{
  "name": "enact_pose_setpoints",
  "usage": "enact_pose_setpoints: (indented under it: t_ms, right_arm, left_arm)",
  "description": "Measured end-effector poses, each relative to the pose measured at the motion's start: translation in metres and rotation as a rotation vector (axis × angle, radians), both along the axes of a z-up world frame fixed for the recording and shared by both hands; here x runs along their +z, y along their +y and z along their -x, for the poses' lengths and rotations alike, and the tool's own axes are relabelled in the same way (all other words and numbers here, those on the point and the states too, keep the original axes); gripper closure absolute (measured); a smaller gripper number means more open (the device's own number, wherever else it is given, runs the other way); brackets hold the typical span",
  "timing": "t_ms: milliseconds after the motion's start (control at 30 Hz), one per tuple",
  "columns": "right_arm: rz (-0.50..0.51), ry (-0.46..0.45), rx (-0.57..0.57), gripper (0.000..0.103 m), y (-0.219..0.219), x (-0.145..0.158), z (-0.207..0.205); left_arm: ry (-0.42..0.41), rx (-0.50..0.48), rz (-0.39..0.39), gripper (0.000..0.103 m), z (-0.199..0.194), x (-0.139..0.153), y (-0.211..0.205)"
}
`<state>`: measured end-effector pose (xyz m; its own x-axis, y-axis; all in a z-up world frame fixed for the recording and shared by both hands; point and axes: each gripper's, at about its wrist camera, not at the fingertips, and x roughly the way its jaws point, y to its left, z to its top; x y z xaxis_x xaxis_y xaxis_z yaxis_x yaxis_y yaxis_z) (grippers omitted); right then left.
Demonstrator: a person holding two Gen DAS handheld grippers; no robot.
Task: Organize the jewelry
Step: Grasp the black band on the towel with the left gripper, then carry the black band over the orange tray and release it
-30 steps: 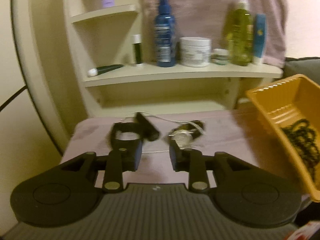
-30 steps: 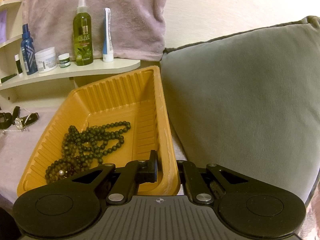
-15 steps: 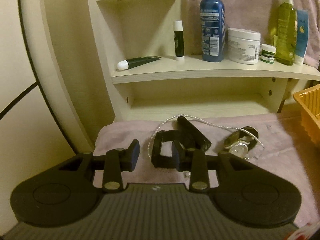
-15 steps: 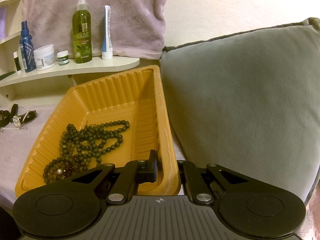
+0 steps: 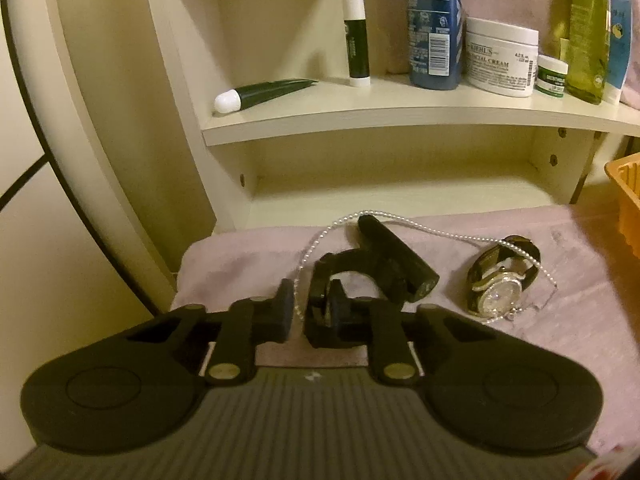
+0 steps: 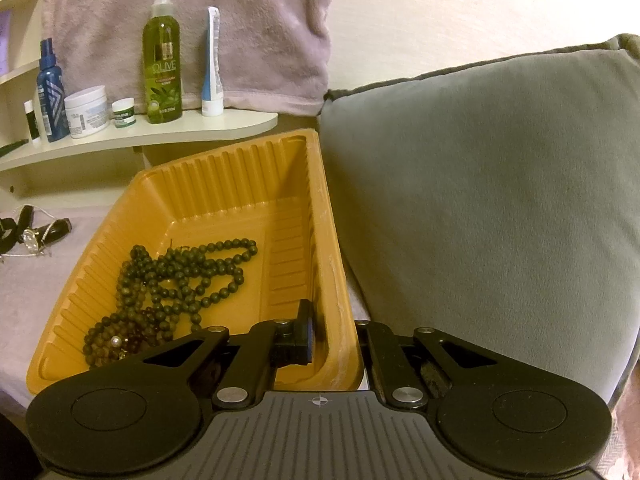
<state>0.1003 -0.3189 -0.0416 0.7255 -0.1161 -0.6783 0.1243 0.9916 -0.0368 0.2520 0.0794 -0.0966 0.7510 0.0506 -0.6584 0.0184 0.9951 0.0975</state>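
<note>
In the left wrist view a black strap watch [image 5: 372, 264] lies on a pink cloth [image 5: 580, 320]. My left gripper [image 5: 310, 312] is open, its fingers either side of the near end of the strap and a white bead necklace [image 5: 440, 232]. A silver-faced watch [image 5: 500, 292] lies to the right. In the right wrist view my right gripper [image 6: 332, 340] is shut on the near right rim of an orange tray [image 6: 224, 184]. A dark bead necklace [image 6: 172, 280] lies in the tray.
A cream shelf [image 5: 400, 116] behind the cloth carries a blue bottle [image 5: 432, 20], a white cream jar [image 5: 500, 56], a green bottle [image 6: 162, 56] and small tubes. A grey cushion [image 6: 480, 200] stands right of the tray. The tray's corner shows at the left wrist view's right edge [image 5: 624, 192].
My left gripper has moved left and closer to the black strap watch, and its fingers have narrowed around the strap's near end. The right gripper keeps its hold on the tray, which barely moves.
</note>
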Motion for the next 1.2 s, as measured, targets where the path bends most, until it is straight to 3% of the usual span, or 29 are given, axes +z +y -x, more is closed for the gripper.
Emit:
enact_pose_setpoints:
  t_ms: [700,1000,1200]
  right_arm:
    - [-0.001,-0.008,0.002,0.096,0.0,0.0,0.001]
    - [-0.001,-0.008,0.002,0.096,0.001,0.0,0.001]
    - [-0.002,-0.008,0.002,0.096,0.0,0.0,0.001]
  left_arm:
    - [-0.071,-0.024,0.053,0.094,0.043,0.031,-0.009]
    - [-0.097,-0.093,0.101,0.094,0.069,0.048,-0.04]
    - [-0.092,-0.197,0.158,0.094,0.082,0.054,-0.075]
